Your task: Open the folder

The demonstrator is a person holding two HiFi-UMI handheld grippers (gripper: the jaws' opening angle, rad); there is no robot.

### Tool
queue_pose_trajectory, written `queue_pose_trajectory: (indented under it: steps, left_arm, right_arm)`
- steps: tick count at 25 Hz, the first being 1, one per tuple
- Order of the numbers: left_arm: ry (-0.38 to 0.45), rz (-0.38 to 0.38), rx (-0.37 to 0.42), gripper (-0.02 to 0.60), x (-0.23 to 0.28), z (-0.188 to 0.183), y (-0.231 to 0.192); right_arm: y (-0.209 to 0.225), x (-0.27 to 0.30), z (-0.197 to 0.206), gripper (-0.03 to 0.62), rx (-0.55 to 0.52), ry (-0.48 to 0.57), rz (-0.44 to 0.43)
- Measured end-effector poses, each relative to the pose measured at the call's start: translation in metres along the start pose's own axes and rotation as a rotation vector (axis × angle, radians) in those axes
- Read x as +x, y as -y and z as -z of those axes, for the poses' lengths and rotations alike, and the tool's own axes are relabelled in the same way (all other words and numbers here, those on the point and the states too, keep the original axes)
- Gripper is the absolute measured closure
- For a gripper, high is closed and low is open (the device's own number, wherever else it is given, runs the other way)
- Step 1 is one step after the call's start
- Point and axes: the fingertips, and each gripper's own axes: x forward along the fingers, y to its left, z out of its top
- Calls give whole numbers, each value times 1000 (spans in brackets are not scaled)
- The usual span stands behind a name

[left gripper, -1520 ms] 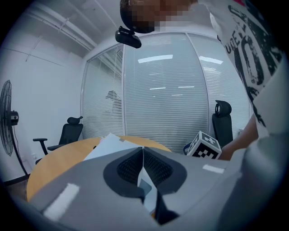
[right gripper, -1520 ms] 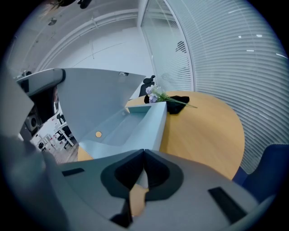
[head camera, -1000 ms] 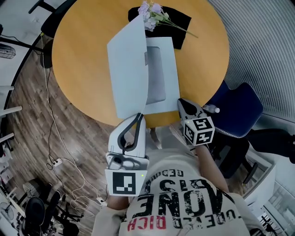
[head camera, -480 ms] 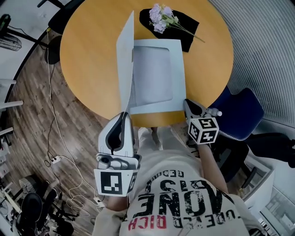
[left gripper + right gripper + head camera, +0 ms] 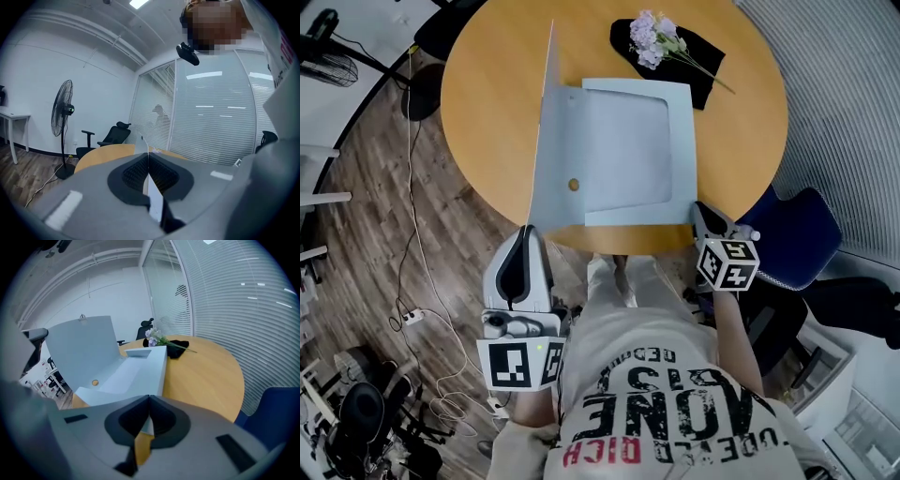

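A pale blue folder (image 5: 637, 155) lies on the round wooden table (image 5: 497, 84), its near edge at the table's rim. Its cover (image 5: 546, 131) stands about upright along the left side, seen edge-on from above. My left gripper (image 5: 528, 231) is shut on the cover's near corner; in the left gripper view the thin cover (image 5: 152, 194) runs between the closed pads of the left gripper (image 5: 148, 157). My right gripper (image 5: 699, 208) is shut on the near right corner of the folder's bottom panel (image 5: 140, 371), with the raised cover (image 5: 84, 348) to the right gripper's (image 5: 149, 400) left.
Purple flowers (image 5: 656, 33) lie on a black cloth (image 5: 698, 56) at the table's far side, just beyond the folder. A blue chair (image 5: 797, 234) stands at the right by my right gripper. Cables trail on the wood floor at the left. A standing fan (image 5: 63, 112) is off to the left.
The left gripper has moved left with the cover, swinging it from leaning over the folder to upright, so the inside panel now shows. The right gripper has kept its hold.
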Motion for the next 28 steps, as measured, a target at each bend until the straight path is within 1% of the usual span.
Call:
queue_pose_trajectory:
  steps: [4,10,16,22,28]
  left_arm:
    - [-5,-32,-41,568,-6,4,-21]
    - [-25,-82,-72,568,-15,12,-50]
    - [-57,-160,-77,565,-23,26,-80]
    - [-103,-224,-29,557,-30,42,-109]
    - [-142,-291,-13,549,-33,60,-139]
  right_arm:
    - [1,0,0,582,15,5,23]
    - [2,-2,0,582,39,14,43]
    - [3,0,0,582,50,12,50]
    - [3,-2,-1,582,59,10,55]
    - [3,-3,-2,582,68,14,59]
